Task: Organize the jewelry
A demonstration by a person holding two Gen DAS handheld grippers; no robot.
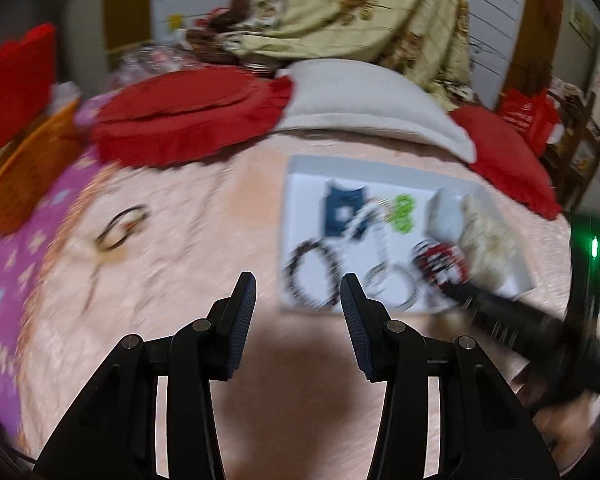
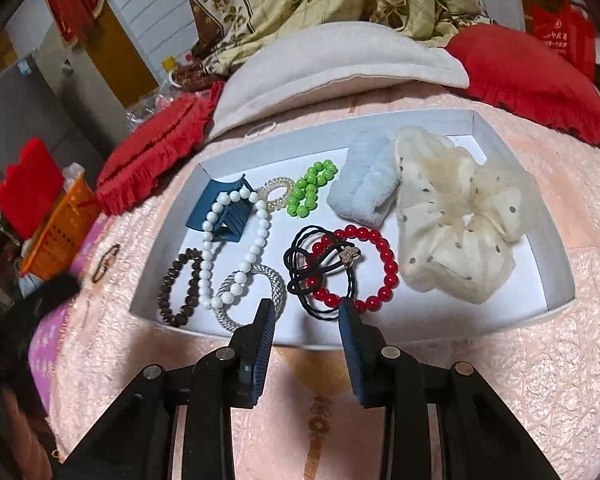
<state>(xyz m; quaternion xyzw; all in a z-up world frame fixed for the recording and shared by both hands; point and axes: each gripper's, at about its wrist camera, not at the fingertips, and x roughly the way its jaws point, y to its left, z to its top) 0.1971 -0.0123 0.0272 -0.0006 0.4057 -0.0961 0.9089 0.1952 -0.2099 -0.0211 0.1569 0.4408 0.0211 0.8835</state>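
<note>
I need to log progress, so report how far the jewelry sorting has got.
Done: most pieces lie in the white tray, among them the white bead necklace, red bracelet and brown bracelet. In hand: nothing; the right gripper hangs open at the tray's near edge, and the left gripper is open too. Left: one small dark bracelet lies on the pink bedspread outside the tray.

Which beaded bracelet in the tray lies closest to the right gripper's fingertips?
The red bead bracelet: its near edge sits just beyond the right gripper, tangled with black hair ties. The brown, white and green strands lie further left or back.
</note>
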